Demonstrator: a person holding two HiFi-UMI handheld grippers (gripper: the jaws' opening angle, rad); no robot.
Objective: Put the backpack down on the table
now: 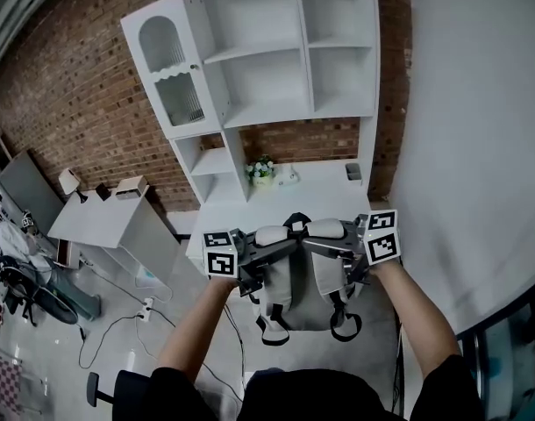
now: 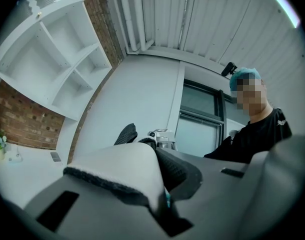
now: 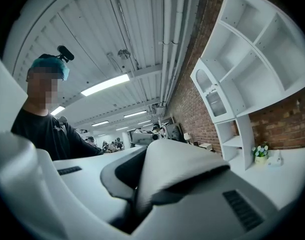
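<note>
The left gripper (image 1: pixel 257 254) is clamped nearly closed on the left shoulder strap (image 1: pixel 272 235). The backpack (image 1: pixel 301 295) hangs upright between both hands, at the front edge of the white worktop (image 1: pixel 324 191), which lies ahead. The right gripper (image 1: pixel 333 248), equally near, pinches the right shoulder strap (image 1: pixel 325 229).

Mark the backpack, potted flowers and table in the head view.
backpack (image 1: pixel 300 281): head view, grey back panel between the straps.
potted flowers (image 1: pixel 262 172): head view, the blooms.
table (image 1: pixel 316 196): head view, bare white top.
</note>
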